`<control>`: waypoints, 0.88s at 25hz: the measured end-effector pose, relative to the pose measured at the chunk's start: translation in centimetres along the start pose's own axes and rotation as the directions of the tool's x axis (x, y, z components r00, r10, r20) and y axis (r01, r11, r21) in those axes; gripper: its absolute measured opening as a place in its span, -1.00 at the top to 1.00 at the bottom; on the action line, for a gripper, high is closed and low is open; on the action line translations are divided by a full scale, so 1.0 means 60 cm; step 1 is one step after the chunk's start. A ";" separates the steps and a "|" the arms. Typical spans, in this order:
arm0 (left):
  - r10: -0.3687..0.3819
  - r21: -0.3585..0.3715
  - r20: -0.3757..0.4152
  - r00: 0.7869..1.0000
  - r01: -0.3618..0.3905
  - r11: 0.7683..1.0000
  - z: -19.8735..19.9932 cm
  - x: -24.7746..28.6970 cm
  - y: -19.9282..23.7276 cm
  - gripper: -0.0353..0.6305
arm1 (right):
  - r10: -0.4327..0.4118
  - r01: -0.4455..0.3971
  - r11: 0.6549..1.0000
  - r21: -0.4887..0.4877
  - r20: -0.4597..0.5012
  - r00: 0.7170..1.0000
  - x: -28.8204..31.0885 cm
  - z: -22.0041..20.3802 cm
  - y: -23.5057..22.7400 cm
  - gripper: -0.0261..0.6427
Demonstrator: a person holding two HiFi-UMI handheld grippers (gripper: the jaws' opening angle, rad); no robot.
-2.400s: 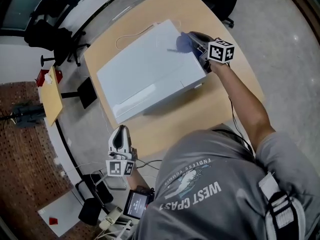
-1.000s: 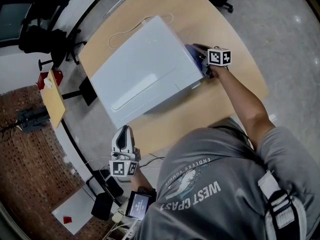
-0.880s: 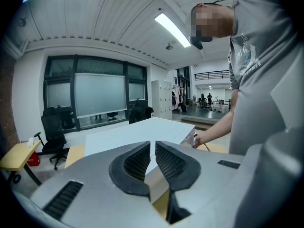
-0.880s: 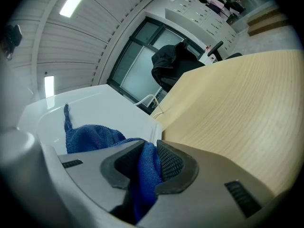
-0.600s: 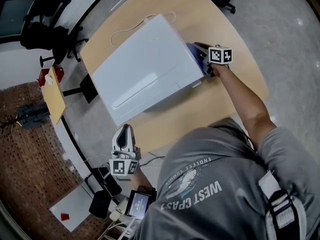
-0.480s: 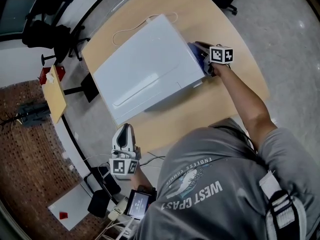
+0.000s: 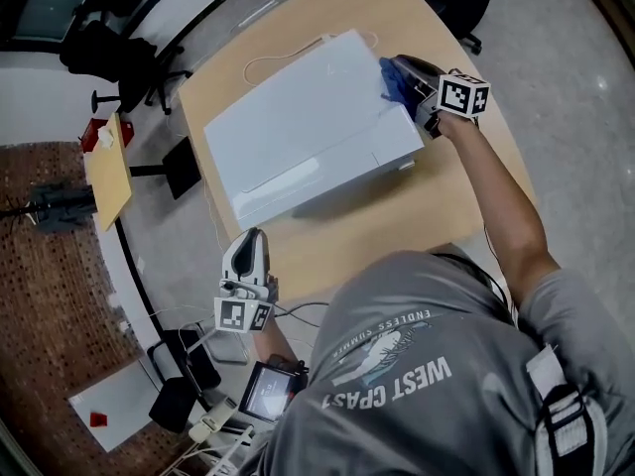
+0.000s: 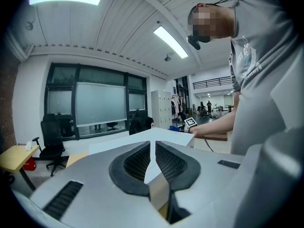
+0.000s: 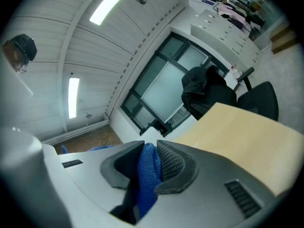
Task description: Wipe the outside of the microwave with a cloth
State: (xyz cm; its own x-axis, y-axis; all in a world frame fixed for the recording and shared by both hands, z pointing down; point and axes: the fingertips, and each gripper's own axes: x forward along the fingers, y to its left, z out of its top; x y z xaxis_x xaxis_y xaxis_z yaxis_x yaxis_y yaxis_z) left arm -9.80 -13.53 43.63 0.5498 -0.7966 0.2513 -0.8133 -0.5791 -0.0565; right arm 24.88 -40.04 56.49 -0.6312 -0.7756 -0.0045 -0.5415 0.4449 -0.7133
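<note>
The white microwave (image 7: pixel 308 137) lies on the wooden table (image 7: pixel 446 186). My right gripper (image 7: pixel 405 79) is at the microwave's far right top corner, shut on a blue cloth (image 7: pixel 390 79) that rests against that edge. In the right gripper view the blue cloth (image 9: pixel 148 175) is pinched between the jaws of the right gripper (image 9: pixel 145 152), which points level across the table (image 9: pixel 247 141). My left gripper (image 7: pixel 252 240) hangs off the table's near left edge, shut and empty. Past the left gripper (image 8: pixel 152 148), that view shows the microwave (image 8: pixel 164 134).
A white cable (image 7: pixel 283 56) loops on the table behind the microwave. Black office chairs (image 7: pixel 109 53) stand at the far left, another chair (image 9: pixel 223 96) beyond the table. A wooden board (image 7: pixel 107 167), a small screen (image 7: pixel 263 392) and a power strip (image 7: pixel 210 419) sit on the floor at left.
My right gripper has risen with the cloth from the microwave's right side up to its top far corner. The left gripper has stayed in place.
</note>
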 end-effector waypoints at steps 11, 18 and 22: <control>-0.174 0.047 0.143 0.974 0.169 0.985 0.059 0.031 0.078 0.74 | 0.240 -0.207 0.936 -0.285 0.083 0.967 0.031 0.157 0.343 0.66; -0.329 -0.004 0.301 0.895 0.347 0.938 0.111 0.100 0.076 0.74 | 0.428 -0.437 0.819 -0.373 -0.111 0.897 0.105 0.055 0.567 0.66; -0.388 -0.073 0.366 0.846 0.442 0.894 0.137 0.106 0.060 0.43 | 0.472 -0.529 0.748 -0.401 -0.238 0.849 0.127 -0.024 0.668 0.66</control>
State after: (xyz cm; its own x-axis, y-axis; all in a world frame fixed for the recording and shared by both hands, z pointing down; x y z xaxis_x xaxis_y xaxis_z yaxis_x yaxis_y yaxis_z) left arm -7.66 -22.13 37.08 0.8505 -0.5124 -0.1190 -0.4981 -0.8571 0.1313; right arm -2.44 -27.47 28.89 -0.9236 -0.3415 -0.1740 -0.2938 0.9225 -0.2504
